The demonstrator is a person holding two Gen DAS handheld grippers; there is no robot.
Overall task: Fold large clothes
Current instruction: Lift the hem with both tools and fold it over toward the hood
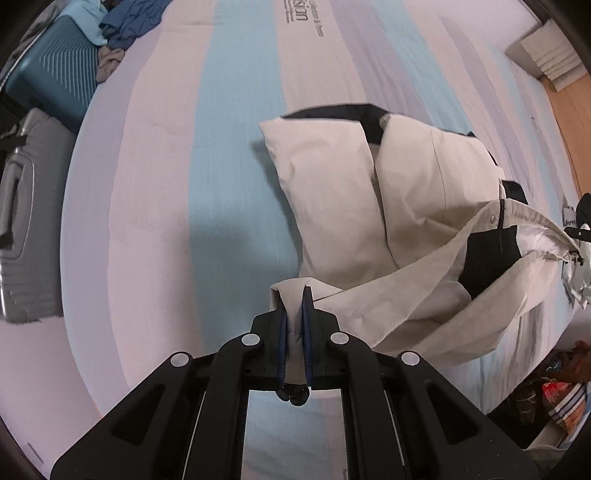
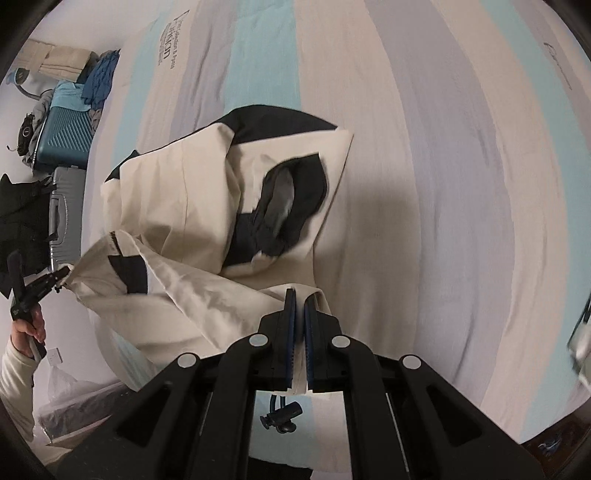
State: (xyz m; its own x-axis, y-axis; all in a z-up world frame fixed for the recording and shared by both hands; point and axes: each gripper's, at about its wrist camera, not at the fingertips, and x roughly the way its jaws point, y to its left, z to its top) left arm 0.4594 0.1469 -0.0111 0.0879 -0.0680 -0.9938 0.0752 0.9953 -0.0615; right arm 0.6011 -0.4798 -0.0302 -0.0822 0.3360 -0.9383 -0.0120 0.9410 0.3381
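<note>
A cream jacket with black panels [image 1: 369, 206] lies partly folded on the striped bed [image 1: 166, 184]. Its near hem is lifted off the sheet and stretched between my two grippers. My left gripper [image 1: 294, 295] is shut on one hem corner, with cream cloth pinched between the blue pads. My right gripper [image 2: 298, 299] is shut on the other hem corner of the jacket [image 2: 184, 206]. A black cord lock [image 2: 280, 415] hangs under the right jaws. The left gripper also shows at the left edge of the right wrist view [image 2: 55, 278], and the right gripper at the right edge of the left wrist view [image 1: 576, 240].
A teal suitcase [image 1: 51, 74] and a grey suitcase [image 1: 22, 221] stand beside the bed's left side. Loose blue clothes [image 1: 129, 22] lie at the far corner. White boxes [image 1: 550, 55] sit on the wooden floor at the right. Colourful clothing [image 1: 565, 398] lies below the bed's near edge.
</note>
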